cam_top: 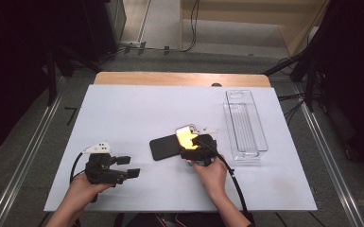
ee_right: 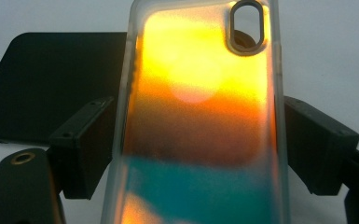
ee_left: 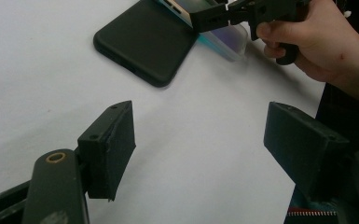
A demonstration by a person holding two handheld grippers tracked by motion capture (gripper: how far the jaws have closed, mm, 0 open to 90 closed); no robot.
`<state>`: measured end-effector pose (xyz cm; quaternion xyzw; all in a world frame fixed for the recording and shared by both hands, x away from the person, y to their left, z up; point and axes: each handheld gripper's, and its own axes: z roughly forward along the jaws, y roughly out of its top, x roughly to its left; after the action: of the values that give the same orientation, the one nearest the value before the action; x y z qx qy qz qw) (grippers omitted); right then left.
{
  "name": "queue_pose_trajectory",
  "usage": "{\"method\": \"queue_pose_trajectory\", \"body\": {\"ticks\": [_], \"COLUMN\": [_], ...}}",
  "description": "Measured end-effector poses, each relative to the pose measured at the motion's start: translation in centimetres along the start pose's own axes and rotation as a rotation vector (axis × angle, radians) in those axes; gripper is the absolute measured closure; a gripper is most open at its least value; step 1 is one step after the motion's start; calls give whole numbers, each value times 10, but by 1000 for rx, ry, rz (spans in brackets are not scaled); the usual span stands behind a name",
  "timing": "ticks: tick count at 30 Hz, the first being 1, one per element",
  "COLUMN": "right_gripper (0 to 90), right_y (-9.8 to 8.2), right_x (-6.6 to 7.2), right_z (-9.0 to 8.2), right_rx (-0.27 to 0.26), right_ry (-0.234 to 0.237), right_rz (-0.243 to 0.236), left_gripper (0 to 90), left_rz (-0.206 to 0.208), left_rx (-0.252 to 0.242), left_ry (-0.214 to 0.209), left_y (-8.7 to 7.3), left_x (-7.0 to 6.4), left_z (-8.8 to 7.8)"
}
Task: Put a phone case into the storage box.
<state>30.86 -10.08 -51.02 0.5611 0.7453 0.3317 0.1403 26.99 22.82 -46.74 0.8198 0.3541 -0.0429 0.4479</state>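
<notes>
High view: on the white table (cam_top: 123, 109), the right gripper (cam_top: 196, 145) clasps an orange-yellow phone case (cam_top: 186, 135) by its 2 long edges, one end lying over a black phone case (cam_top: 164, 147). A clear plastic bin (cam_top: 245, 124) stands to the right. The left gripper (cam_top: 131, 166) rests well apart to the left.

Left gripper view: its jaws stand apart over bare table.

Right gripper view: both pads press the translucent case's sides, the black case behind it.
</notes>
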Motion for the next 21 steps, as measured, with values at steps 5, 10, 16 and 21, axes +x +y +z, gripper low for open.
{"method": "queue_pose_trajectory", "body": {"ticks": [5,10,16,21], "right_gripper": [154,155,155,155], "right_y": [3,7,13,21], "right_x": [-1,-4,-4,-8], "right_z": [-2,-7,-17,-33], "right_rx": [25,30,48,71], "right_ry": [-4,20,51,101], "right_rz": [-5,-2,-18,-47], "left_gripper": [248,248,248,248], "left_rz": [-1,-2,-10,-20], "left_rx": [0,0,3,-23], "left_ry": [-1,-1,-1,-16], "left_y": [0,0,1,3], "left_x": [0,0,0,-3], "left_z": [0,0,0,-1]}}
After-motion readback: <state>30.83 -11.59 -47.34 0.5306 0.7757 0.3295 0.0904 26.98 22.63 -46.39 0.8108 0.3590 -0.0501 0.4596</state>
